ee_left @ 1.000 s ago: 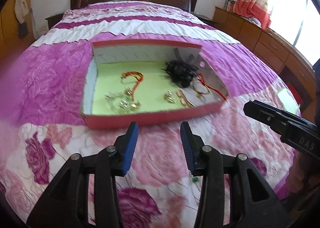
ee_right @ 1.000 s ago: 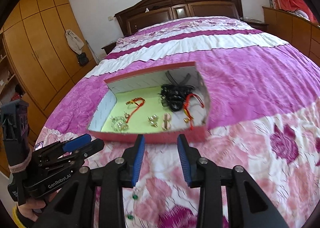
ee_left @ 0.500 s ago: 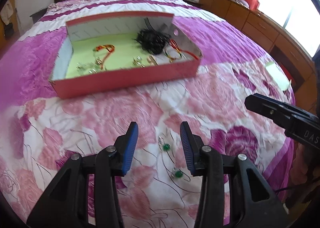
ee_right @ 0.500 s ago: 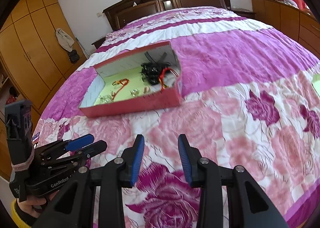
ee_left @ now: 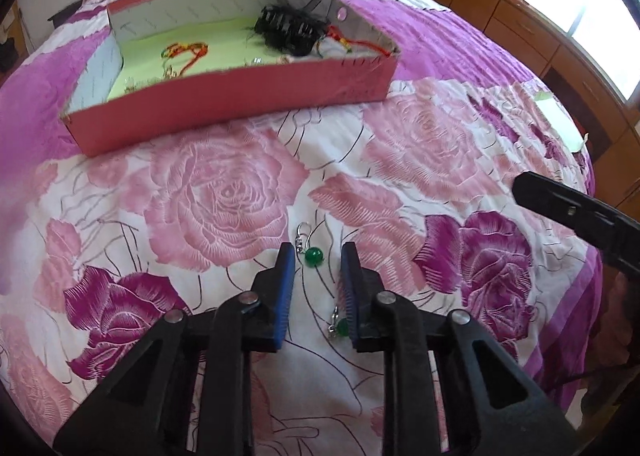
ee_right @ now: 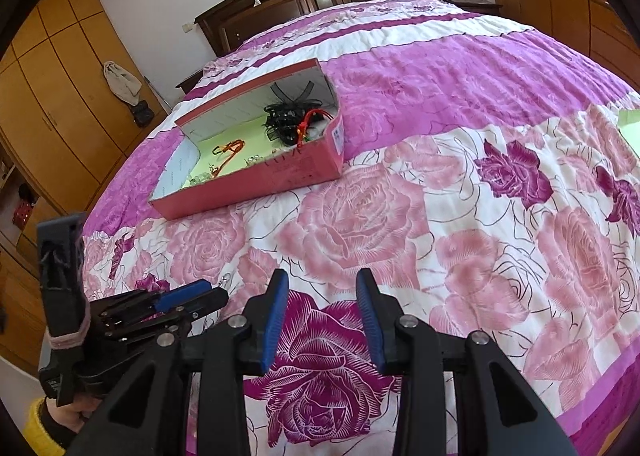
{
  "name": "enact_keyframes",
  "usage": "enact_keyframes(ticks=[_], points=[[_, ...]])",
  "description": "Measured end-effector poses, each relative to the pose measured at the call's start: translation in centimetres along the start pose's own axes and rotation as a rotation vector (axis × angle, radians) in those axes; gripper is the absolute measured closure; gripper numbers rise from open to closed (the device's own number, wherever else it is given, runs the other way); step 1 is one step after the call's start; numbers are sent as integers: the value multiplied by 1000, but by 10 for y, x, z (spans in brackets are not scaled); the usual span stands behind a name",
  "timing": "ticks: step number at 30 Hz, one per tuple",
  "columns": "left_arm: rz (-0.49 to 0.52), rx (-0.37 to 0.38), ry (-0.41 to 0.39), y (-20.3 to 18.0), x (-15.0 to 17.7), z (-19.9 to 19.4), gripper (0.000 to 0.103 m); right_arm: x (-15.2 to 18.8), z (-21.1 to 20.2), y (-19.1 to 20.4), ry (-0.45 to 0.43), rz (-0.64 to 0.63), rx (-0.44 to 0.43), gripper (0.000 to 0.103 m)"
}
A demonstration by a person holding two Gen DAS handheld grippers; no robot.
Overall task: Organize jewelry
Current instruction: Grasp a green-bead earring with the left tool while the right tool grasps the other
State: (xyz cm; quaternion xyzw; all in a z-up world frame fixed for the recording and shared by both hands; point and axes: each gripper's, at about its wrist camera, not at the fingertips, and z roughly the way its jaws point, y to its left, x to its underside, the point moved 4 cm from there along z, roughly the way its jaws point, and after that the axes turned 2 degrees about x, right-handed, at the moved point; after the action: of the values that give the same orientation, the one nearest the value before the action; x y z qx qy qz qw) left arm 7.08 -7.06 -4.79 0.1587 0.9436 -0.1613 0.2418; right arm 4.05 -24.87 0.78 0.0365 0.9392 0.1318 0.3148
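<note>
Since a second ago you have swung both tongs away from the red box [ee_left: 240, 111] and down toward the near part of the bed [ee_left: 440, 143], and the left tongs [ee_left: 318, 260] have just been closing in. Their blue pads now stand a narrow gap apart around a green-bead earring [ee_left: 313, 256], which lies on the bedspread between the tips; the pads do not seem to press on it yet, though the tips hide part of the view. A second green earring [ee_left: 340, 326] lies just beside the right-hand pad, further back along the jaw.

Your right tongs [ee_right: 322, 298] hang partly spread over the rose print with nothing between them.

By my reading the job is well along: the box already holds a red cord bracelet [ee_left: 186, 51], a black tangle [ee_left: 288, 29], more red cords at the right end and some small shiny pieces against the near wall. What remains on the bed, as far as you can see here, is the pair of green earrings.

For room, the stretch of bedspread between the earrings and the box is bare, so the carry is unobstructed. Mind the box's near wall, which you must lift over, and the bed's edge close on your right, where the other tongs also sit near your path.
</note>
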Motion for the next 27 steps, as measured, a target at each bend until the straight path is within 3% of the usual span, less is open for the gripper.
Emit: enact_keyframes(ticks=[6, 8, 18, 27], points=[[-3, 1, 12, 1, 2, 9, 91, 3, 3, 0, 10, 2, -9, 65], [-4, 4, 11, 1, 2, 10, 102, 4, 4, 1, 13, 0, -12, 65], [-19, 13, -43, 9, -3, -14, 102, 6, 5, 12, 27, -23, -23, 65], [-70, -50, -129, 41, -11, -53, 102, 9, 16, 36, 79, -75, -64, 65]])
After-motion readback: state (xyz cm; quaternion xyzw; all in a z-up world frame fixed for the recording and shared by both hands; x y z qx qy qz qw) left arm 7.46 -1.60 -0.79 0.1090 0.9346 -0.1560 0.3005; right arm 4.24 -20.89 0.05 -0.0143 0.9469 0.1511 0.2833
